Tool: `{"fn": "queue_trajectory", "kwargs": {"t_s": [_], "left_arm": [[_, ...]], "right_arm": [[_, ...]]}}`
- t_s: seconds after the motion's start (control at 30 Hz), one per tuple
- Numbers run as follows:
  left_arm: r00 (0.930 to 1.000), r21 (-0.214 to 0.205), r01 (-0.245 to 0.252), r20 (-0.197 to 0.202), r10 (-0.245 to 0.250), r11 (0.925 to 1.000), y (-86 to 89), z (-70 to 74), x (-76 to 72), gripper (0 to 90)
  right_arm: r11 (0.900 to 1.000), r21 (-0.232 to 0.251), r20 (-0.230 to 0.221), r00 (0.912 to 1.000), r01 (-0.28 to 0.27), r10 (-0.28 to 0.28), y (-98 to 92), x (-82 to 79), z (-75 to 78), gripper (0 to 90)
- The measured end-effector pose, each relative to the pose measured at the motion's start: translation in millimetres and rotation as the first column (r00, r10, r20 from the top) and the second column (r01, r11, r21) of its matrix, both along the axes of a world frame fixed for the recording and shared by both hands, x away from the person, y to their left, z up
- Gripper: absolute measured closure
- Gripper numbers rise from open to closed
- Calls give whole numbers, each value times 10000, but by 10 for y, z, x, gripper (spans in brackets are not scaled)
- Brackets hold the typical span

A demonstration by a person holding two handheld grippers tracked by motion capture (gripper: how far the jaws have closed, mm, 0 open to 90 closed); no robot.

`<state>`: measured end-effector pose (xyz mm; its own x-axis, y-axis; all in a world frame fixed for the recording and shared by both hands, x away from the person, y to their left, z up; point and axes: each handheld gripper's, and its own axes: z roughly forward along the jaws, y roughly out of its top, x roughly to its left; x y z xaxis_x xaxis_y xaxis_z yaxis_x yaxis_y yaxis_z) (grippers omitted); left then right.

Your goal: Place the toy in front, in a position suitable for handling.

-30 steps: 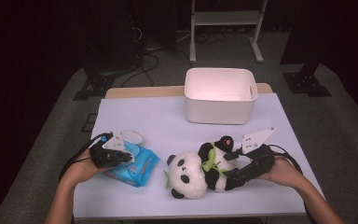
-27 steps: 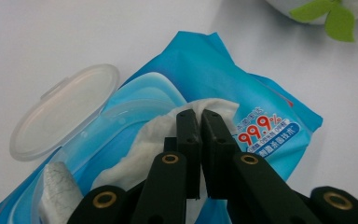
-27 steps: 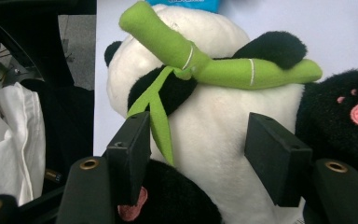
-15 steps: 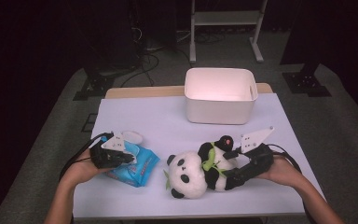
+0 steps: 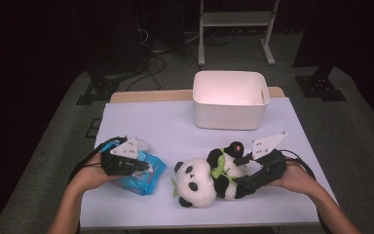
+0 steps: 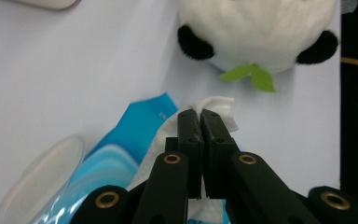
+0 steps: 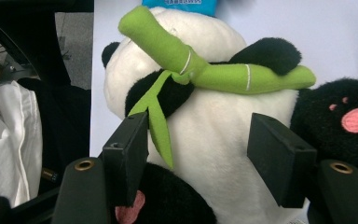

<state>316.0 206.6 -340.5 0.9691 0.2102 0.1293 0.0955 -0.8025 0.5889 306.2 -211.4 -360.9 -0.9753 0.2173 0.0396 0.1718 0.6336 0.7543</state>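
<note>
A blue pack of wipes [image 5: 151, 179] lies at the table's front left. My left gripper [image 5: 147, 167] is over it, shut on a white wipe [image 6: 220, 105] that comes up out of the pack [image 6: 137, 126]; its fingertips [image 6: 200, 114] meet on the sheet. A panda plush [image 5: 199, 183] with a green bamboo stalk [image 7: 214, 74] lies on its back at front centre. My right gripper [image 5: 236, 184] reaches in from the right, its jaws spread wide across the panda's white belly [image 7: 209, 135], pads against the fur on both sides.
A white open bin [image 5: 229, 114] stands at the back centre of the table. A clear plastic lid [image 6: 37, 172] hangs at the pack's end. The table's near edge runs just behind the panda's head [image 6: 256, 28], with the person's clothing below.
My left gripper has lifted a little and drifted right with the wipe in it. The right gripper and the panda have stayed put.
</note>
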Motion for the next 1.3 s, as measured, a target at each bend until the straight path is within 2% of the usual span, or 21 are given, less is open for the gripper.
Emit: {"fn": "queue_trajectory", "kwargs": {"t_s": [0.1, 0.13, 0.17, 0.27, 0.3, 0.33, 0.4, 0.5, 0.77, 0.83, 0.97, 1.0, 1.03, 1.07, 1.13, 1.2, 1.3], "left_arm": [[9997, -38, 244, 10, -244, 9997, -90, 29, 6, 876], [9977, -407, 663, -90, -667, 9970, -190, 76, 9, 876], [9965, -551, 823, -75, -829, 9951, -254, 103, 3, 876], [9907, -574, 1356, 20, -1357, 9891, -477, 186, -8, 875], [9858, -483, 1682, 108, -1678, 9846, -625, 223, -13, 875], [9858, -483, 1682, 108, -1678, 9846, -625, 223, -13, 874], [9809, -505, 1947, 121, -1943, 9796, -750, 255, -11, 874], [9683, -723, 2499, 215, -2490, 9656, -1031, 313, 4, 872], [9334, -934, 3578, 76, -3587, 9291, -1681, 405, 67, 872], [9187, -936, 3939, 99, -3948, 9144, -1865, 423, 54, 872], [8973, -892, 4401, 60, -4414, 8935, -2149, 448, 5, 872], [8897, -808, 4551, -13, -4566, 8868, -2217, 444, -5, 871], [8865, -761, 4611, -46, -4627, 8841, -2253, 435, -12, 866], [8845, -684, 4645, -128, -4663, 8829, -2295, 419, -16, 846], [8855, -691, 4610, -301, -4637, 8847, -2314, 408, -12, 721], [8954, -794, 4409, -290, -4442, 8940, -2278, 425, 4, 678], [9042, -1129, 4216, -224, -4265, 8997, -2149, 486, 29, 621]], "right_arm": [[10000, 35, 16, 10000, 0, 0, -14, -3, 13, 372], [9999, 115, 31, 10000, 30, -30, -33, -12, 26, 371], [9999, 142, 49, 10000, 35, -36, -47, -14, 32, 371], [9997, 203, 116, 9999, 97, -99, -93, -33, 57, 371], [9995, 281, 147, 9998, 124, -128, -112, -40, 68, 371], [9995, 281, 147, 9998, 124, -128, -112, -40, 68, 371], [9990, 410, 227, 9995, 201, -210, -164, -67, 101, 371], [9980, 557, 332, 9990, 284, -303, -237, -105, 138, 371], [9937, 867, 497, 9959, 705, -750, -505, -193, 200, 371], [9915, 976, 470, 9947, 862, -911, -580, -215, 202, 371], [9890, 1023, 462, 9927, 1065, -1116, -710, -257, 192, 371], [9884, 1057, 470, 9923, 1090, -1144, -733, -267, 189, 371], [9875, 1093, 448, 9919, 1132, -1186, -754, -282, 188, 371], [9873, 1114, 456, 9919, 1129, -1186, -762, -288, 188, 372], [9877, 1169, 488, 9927, 1038, -1101, -766, -299, 189, 373], [9888, 1171, 474, 9940, 927, -988, -740, -300, 192, 378], [9918, 1067, 518, 9957, 705, -763, -659, -277, 197, 389]]}}
